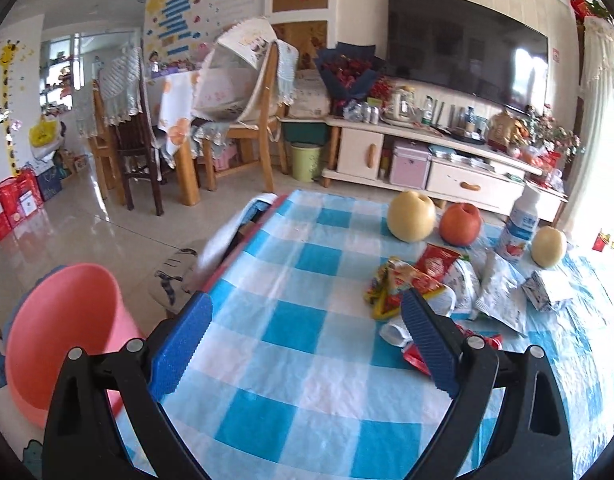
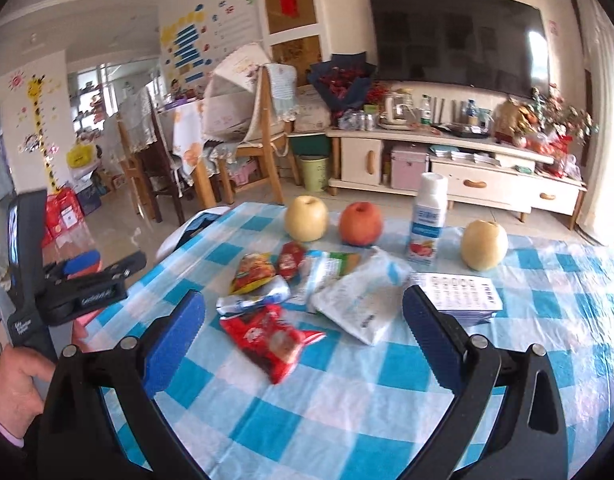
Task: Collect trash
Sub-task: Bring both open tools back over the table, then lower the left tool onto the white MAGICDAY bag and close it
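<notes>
Your left gripper is spread wide with nothing between its blue pads, hanging over the blue-and-white checked tablecloth in the lower middle of the left wrist view. Your right gripper is just as wide and empty, and the trash sits right ahead of it.

In the right wrist view the trash pile fills the centre of the frame: a red snack wrapper lies nearest you, between the two fingers; a crumpled silver-and-blue wrapper touches its upper edge; an orange-yellow snack packet and a small red sachet sit just beyond. To the right of these a white plastic pouch overlaps a green-and-white wrapper, and a flattened printed carton lies just beside your right finger.

Behind the pile, across the upper middle of the frame, stand a yellow pear, a red apple, an upright white yogurt bottle and a second pear.

In the left wrist view a pink plastic bin sits off the table edge at the lower left. Your left hand shows at the lower left edge of the right wrist view, gripping the handle.
</notes>
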A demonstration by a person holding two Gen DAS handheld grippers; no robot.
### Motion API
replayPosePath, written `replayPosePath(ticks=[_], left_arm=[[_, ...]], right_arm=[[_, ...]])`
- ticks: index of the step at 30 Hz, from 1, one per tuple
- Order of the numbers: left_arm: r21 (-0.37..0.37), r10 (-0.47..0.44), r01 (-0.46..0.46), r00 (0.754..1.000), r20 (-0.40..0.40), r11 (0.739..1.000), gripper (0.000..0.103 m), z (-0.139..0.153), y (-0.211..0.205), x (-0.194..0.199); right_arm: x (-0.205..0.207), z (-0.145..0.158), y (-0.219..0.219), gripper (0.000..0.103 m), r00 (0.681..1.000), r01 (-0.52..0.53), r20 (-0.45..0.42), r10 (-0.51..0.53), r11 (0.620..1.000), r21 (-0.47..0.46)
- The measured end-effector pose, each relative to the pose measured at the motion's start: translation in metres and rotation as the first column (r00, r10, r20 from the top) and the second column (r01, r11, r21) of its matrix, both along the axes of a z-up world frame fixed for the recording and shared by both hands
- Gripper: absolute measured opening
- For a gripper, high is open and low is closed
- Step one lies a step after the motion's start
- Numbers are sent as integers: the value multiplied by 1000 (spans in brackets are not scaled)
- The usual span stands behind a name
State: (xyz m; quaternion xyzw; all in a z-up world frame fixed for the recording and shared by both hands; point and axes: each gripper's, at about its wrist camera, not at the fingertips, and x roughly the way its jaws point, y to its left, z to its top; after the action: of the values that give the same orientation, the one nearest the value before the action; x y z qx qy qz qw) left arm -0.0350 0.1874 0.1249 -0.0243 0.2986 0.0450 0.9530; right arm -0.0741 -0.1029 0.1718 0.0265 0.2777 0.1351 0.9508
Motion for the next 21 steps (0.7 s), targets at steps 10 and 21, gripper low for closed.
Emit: replayPosePath(ticks=[10, 21], left_arm=[[-96, -125, 113, 984, -126, 989, 94, -25, -29, 25], [-229, -187, 135, 957, -221, 964, 94, -56, -59, 62]], right_arm=[[22, -8, -75, 99, 988, 149, -53, -146, 988, 39], [58, -51, -116, 99, 961, 229, -171, -216, 972, 59]])
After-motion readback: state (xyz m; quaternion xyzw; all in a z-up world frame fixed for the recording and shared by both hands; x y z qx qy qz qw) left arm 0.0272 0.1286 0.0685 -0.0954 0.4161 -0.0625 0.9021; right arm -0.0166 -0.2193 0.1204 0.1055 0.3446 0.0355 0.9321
